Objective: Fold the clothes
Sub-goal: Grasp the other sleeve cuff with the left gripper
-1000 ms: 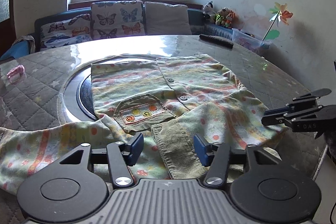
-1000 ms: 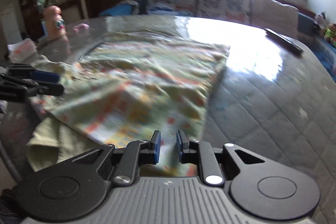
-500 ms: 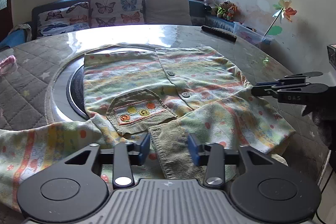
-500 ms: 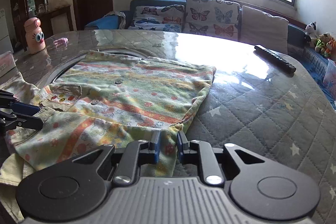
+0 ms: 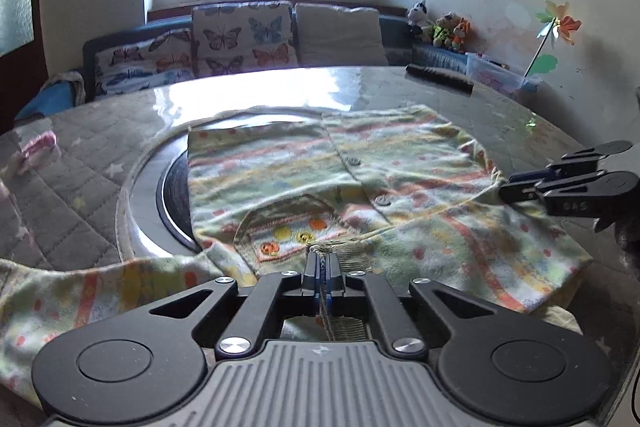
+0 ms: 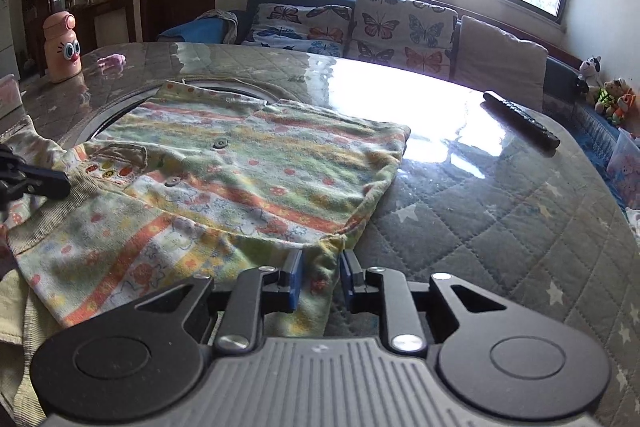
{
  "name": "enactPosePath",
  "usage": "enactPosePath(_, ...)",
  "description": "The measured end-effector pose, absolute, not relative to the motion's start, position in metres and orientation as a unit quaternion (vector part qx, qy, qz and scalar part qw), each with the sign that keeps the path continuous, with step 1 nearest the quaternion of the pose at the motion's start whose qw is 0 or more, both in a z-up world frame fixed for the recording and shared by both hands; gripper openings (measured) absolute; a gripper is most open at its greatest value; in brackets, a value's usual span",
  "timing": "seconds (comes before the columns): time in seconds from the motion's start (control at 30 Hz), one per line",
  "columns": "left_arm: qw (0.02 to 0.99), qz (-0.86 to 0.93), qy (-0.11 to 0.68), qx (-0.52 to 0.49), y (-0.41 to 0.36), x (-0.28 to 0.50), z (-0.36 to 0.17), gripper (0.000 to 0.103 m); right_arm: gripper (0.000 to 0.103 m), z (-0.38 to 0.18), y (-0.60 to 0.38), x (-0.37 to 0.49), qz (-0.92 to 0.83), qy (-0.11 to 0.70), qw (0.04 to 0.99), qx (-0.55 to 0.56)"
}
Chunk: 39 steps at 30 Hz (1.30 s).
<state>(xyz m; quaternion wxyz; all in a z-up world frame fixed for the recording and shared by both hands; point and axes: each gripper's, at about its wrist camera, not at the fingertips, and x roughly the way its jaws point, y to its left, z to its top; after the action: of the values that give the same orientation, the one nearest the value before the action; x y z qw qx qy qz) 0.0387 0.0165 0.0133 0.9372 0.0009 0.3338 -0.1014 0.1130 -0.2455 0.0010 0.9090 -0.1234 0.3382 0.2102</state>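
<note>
While the patterned shirt (image 5: 360, 163) lies spread on the round glass-topped table (image 6: 500, 195), a dark remote (image 6: 520, 125) rests far right, a pink bottle (image 6: 62, 47) far left, and a butterfly-cushioned sofa (image 6: 360, 27) stands behind; nothing blocks either tool. The left gripper (image 5: 322, 267) is pinched tight on the ribbed cuff (image 5: 340, 251) at the shirt's near edge; a second ago its jaws stood wide either side of that cuff. The right gripper (image 6: 320, 279) straddles the shirt's near right corner, its jaws opening, blue pads (image 6: 295, 279) not pressing the cloth, where earlier they were nearly together.
</note>
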Motion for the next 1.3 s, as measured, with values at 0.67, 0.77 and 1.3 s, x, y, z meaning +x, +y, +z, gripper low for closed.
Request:
enactPosePath(0.67, 0.941, 0.059, 0.330, -0.048, 0.112, -0.013, 0.024, 0.052, 0.031, 0.001, -0.151, 0.066, 0.362, 0.307, 0.863, -0.175)
enactPosePath(0.77, 0.935, 0.111, 0.331, -0.064, 0.140, -0.023, 0.022, 0.055, 0.033, 0.009, -0.148, 0.058, 0.371, 0.294, 0.862, -0.178)
enactPosePath(1.3, 0.898, 0.267, 0.328, -0.120, 0.214, -0.025, 0.007, 0.046, 0.036, 0.008, -0.142, 0.056, 0.377, 0.303, 0.857, -0.175)
